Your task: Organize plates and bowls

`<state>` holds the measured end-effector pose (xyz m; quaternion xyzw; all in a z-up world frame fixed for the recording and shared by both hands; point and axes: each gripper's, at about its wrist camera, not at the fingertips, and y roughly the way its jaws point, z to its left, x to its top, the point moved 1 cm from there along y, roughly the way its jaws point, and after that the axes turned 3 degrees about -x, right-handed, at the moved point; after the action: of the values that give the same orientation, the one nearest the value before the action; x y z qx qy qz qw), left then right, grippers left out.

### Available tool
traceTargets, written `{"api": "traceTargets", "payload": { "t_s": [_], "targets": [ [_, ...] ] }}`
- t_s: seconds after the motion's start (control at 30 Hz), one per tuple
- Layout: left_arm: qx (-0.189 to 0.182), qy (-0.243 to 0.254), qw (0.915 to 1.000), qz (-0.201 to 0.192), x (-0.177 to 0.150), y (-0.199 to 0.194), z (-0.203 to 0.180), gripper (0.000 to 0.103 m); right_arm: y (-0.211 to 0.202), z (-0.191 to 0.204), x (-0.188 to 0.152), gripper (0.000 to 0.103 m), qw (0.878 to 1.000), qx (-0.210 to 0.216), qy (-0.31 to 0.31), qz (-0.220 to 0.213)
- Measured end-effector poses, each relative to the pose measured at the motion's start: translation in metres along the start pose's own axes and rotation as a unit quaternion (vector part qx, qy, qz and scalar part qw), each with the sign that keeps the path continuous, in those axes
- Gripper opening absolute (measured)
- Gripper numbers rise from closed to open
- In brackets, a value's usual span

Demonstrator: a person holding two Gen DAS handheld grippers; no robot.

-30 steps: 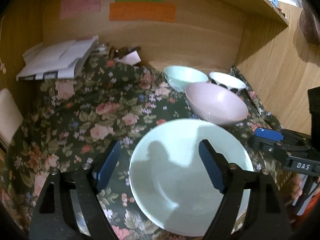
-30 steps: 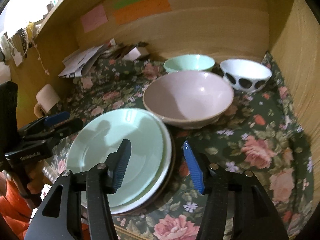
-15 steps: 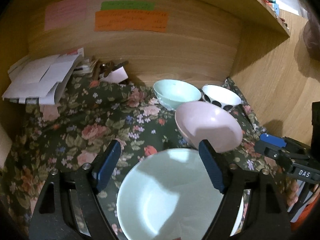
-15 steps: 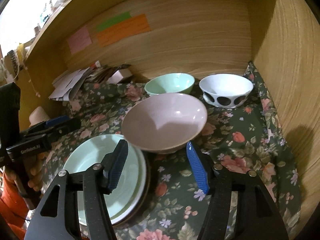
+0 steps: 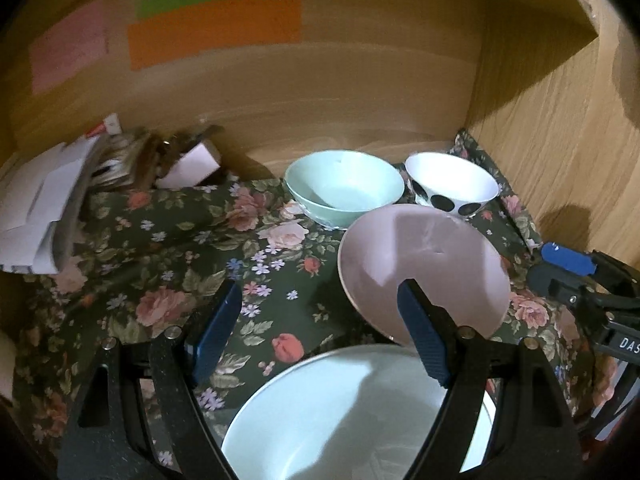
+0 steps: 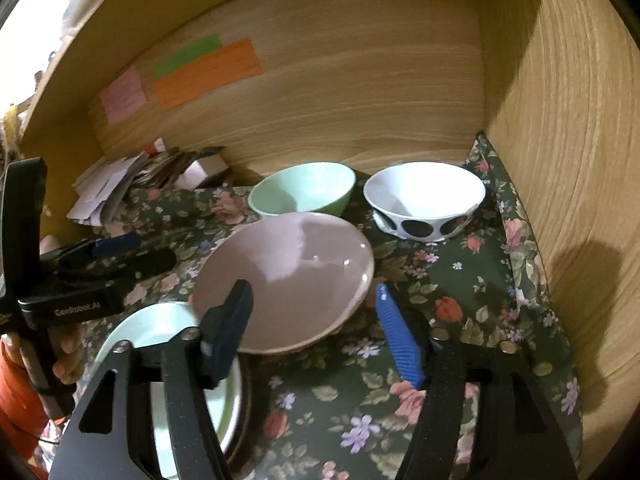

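Note:
A large pink bowl (image 6: 288, 276) sits on the floral cloth; it also shows in the left wrist view (image 5: 424, 264). A mint bowl (image 6: 304, 188) (image 5: 344, 186) and a white bowl with black dots (image 6: 426, 198) (image 5: 452, 182) stand behind it by the back wall. A stack of pale green plates (image 5: 340, 416) (image 6: 160, 332) lies at the front left. My right gripper (image 6: 314, 332) is open, its fingers on either side of the pink bowl's near rim. My left gripper (image 5: 316, 336) is open and empty above the plates' far edge.
The wooden back wall carries pink, green and orange notes (image 5: 216, 28). A pile of papers (image 5: 44, 204) and a small box (image 5: 192, 166) lie at the back left. A wooden side wall (image 6: 568, 160) closes the right side.
Both grippers have moved forward toward the back wall. The right gripper has closed in on the pink bowl. The plates have slid lower in the left wrist view.

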<state>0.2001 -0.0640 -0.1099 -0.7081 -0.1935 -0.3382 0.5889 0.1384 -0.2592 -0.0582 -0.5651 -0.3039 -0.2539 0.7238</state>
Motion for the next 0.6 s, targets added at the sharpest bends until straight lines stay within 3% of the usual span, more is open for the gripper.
{"api": "traceTargets", "payload": {
  "t_s": [0.27, 0.6],
  "targets": [
    [-0.019, -0.001, 0.9992, 0.035, 0.007, 0.035, 0.000, 0.079, 0.027, -0.012, 0.003, 0.069, 1.000, -0.009, 0.011, 0.023],
    [-0.024, 0.005, 0.9958, 0.088, 0.005, 0.067, -0.003, 0.047, 0.052, -0.016, 0.000, 0.069, 0.999, -0.003, 0.022, 0.043]
  ]
}}
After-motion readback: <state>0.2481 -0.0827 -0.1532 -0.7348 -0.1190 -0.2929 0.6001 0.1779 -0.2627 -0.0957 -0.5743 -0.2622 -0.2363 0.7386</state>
